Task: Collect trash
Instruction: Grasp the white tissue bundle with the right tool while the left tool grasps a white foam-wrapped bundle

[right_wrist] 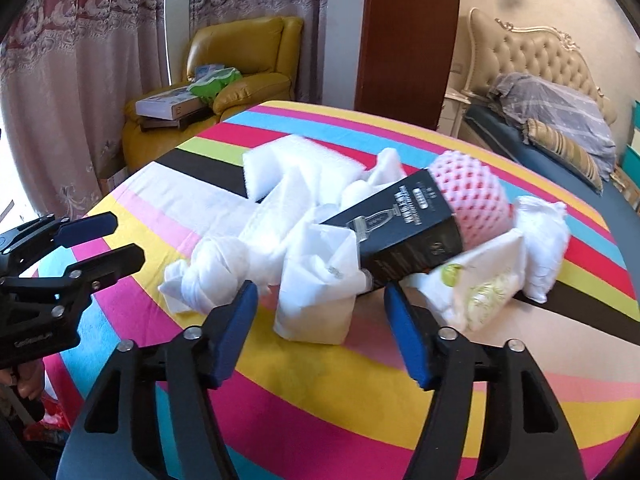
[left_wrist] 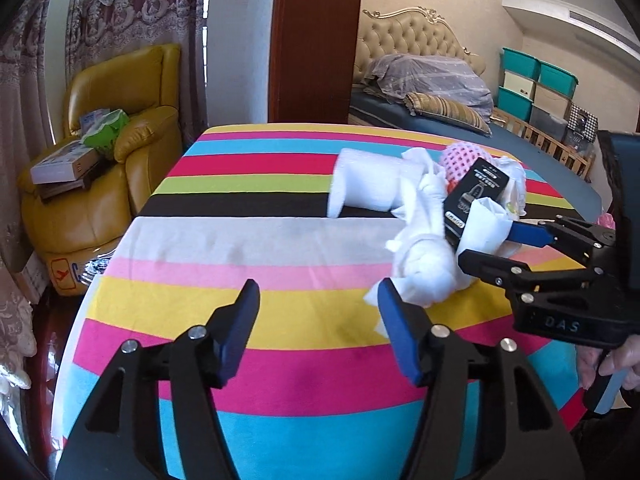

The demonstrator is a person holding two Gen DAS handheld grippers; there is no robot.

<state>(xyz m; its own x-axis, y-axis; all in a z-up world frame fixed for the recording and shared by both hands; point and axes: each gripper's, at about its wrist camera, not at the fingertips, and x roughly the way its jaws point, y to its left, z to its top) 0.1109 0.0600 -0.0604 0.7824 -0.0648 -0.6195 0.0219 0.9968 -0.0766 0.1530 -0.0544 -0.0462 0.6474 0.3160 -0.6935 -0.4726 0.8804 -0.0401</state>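
Observation:
A heap of trash lies on the striped tablecloth: a white foam sheet, a knotted white plastic bag, a black carton, a pink foam fruit net and crumpled white paper. The right wrist view shows the carton, the net, the knotted bag and the paper. My left gripper is open, just left of the knotted bag. My right gripper is open, its jaws on either side of the crumpled paper; it also shows in the left wrist view.
A yellow armchair with boxes and a green pack stands beyond the table's far left. A bed and stacked storage boxes are at the back right. A dark wooden post stands behind the table.

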